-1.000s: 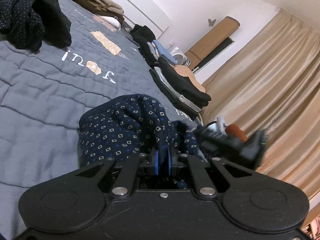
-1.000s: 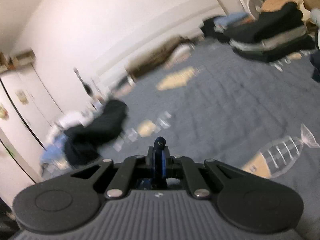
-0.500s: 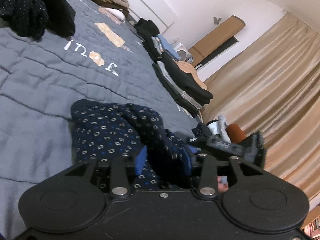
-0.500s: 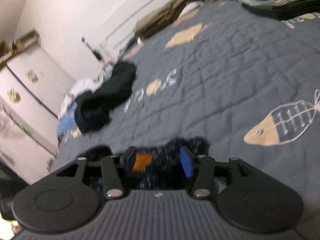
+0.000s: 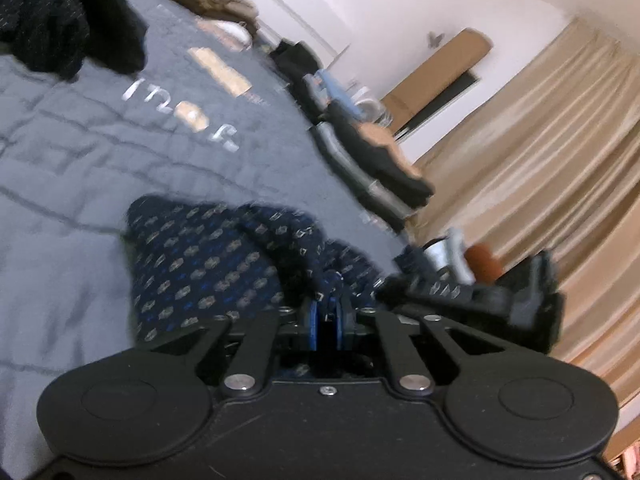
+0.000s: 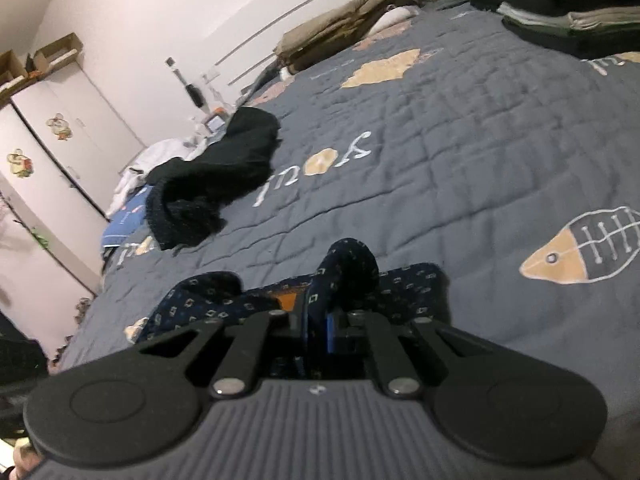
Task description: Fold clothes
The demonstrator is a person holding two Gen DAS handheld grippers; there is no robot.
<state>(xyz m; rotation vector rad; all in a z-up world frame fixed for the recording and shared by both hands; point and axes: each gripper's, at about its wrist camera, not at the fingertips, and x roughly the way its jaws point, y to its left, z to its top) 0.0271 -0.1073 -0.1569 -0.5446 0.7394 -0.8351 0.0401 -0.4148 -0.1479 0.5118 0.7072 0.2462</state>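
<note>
A navy patterned garment (image 5: 208, 264) lies bunched on the grey quilted bed (image 5: 72, 152). My left gripper (image 5: 329, 312) is shut on a fold of it. In the right wrist view my right gripper (image 6: 318, 320) is shut on another raised fold of the same garment (image 6: 352, 264), with an orange patch (image 6: 286, 301) showing on the cloth. The right gripper's black body (image 5: 500, 300) shows at the right in the left wrist view, close beside the left one.
A dark unfolded pile (image 6: 216, 176) lies at the far left of the bed. Stacks of folded clothes (image 6: 560, 4) stand along the far edge, also in the left wrist view (image 5: 372, 160). Beige bedding (image 6: 340, 28) lies by the wall. Curtains (image 5: 560, 140) hang beyond.
Half a second ago both grippers stood open over the garment. Now both have shut on folds of it. One second ago both were shut too.
</note>
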